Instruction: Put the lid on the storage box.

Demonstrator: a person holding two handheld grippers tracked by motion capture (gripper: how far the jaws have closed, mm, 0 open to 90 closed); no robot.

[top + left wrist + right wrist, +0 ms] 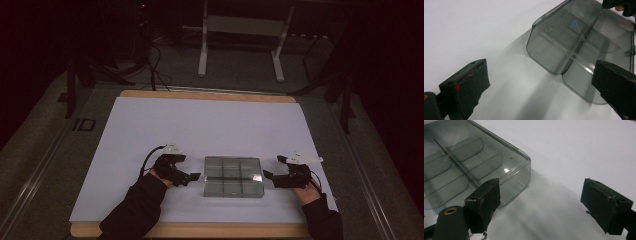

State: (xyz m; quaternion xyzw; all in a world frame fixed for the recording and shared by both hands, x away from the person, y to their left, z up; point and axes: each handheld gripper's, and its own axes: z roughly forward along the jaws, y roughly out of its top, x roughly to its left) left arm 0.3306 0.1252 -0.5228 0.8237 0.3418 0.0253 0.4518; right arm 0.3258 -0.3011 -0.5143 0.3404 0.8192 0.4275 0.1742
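A clear smoky plastic box (232,176) with inner dividers lies flat on the white table sheet, near the front middle. My left gripper (194,176) sits just off the box's left side, open and holding nothing. In the left gripper view the box (574,42) lies ahead and to the right, and the left gripper (541,86) has its jaws spread wide. My right gripper (272,168) rests beside the box's right side, also open and free of anything. The right gripper view puts a corner of the box (486,162) just past the near jaw of the right gripper (540,196).
The white sheet (200,125) covers a wooden tabletop (210,94) with broad bare space behind the box. Beyond the table stand a white metal frame (240,40) and dark cables on the floor. Dark sleeves (135,210) enter from the bottom edge.
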